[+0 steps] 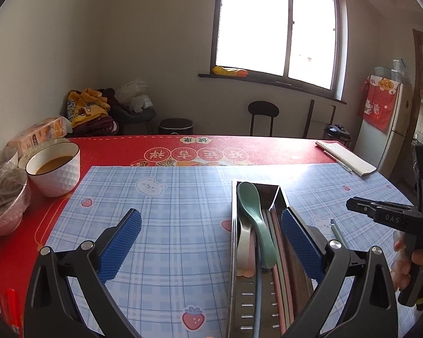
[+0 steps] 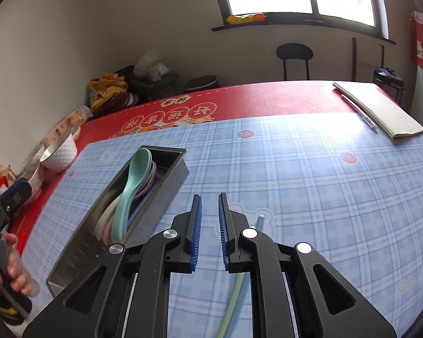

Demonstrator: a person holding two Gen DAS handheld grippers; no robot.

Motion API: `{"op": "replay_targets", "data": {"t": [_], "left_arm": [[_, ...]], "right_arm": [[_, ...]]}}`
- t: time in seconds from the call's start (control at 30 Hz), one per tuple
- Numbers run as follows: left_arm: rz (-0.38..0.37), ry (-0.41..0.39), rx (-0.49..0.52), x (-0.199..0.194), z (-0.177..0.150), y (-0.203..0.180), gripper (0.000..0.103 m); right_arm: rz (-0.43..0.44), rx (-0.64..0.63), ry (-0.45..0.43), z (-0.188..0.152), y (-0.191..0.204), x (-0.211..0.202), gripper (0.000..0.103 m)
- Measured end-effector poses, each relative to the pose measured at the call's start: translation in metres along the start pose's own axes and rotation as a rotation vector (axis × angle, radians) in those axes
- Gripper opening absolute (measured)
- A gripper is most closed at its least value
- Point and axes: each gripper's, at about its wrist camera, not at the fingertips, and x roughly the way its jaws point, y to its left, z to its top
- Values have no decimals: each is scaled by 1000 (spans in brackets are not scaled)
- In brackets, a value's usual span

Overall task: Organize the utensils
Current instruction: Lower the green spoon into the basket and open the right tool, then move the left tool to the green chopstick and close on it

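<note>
the left gripper [image 1: 211,242] stands spread wide, its right pad beside the steel utensil tray [image 2: 166,194]. the right gripper [image 2: 210,225] is slightly parted, nothing between its pads. a green spoon [image 2: 132,188] lies in the tray at 10 o'clock; 1 green chopstick [image 2: 234,295] lies under it on the plaid mat [image 2: 310,183].

My two wrist cameras look down-forward, close over the plaid mat [image 1: 166,225], sharing the utensil tray [image 2: 169,186] and window [image 1: 268,22].
</note>
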Motion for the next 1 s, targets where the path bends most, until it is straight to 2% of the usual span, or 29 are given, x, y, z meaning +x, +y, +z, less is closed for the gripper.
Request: {"op": "replay_targets", "data": {"t": [0.03,0.07,0.3,0.43,0.53,0.73,0.87,1.0], "left_arm": [[-7,-6,13,-3,-1,-8,97],[-16,-8,27,-5,-1,-16,97],[-49,40,93,-9,0,-78,96],[-63,82,126,-2,-5,-116,88],[-82,123,170,8,-10,-146,84],[-83,232,237,40,-31,-190,61],[-64,323,227,65,-49,-195,45],[-83,373,194,75,-59,-195,36]], "right_arm": [[0,3,-13,-1,-8,-4,34],[-2,6,-25,-2,-17,-7,38],[-2,13,-59,-2,-60,-14,38],[27,42,-82,-9,-79,-14,38],[55,94,-46,-12,-90,-9,38],[65,165,-25,-18,-103,-11,38],[49,169,-26,-20,-103,-10,38],[50,160,-23,-20,-100,-10,38]]}}
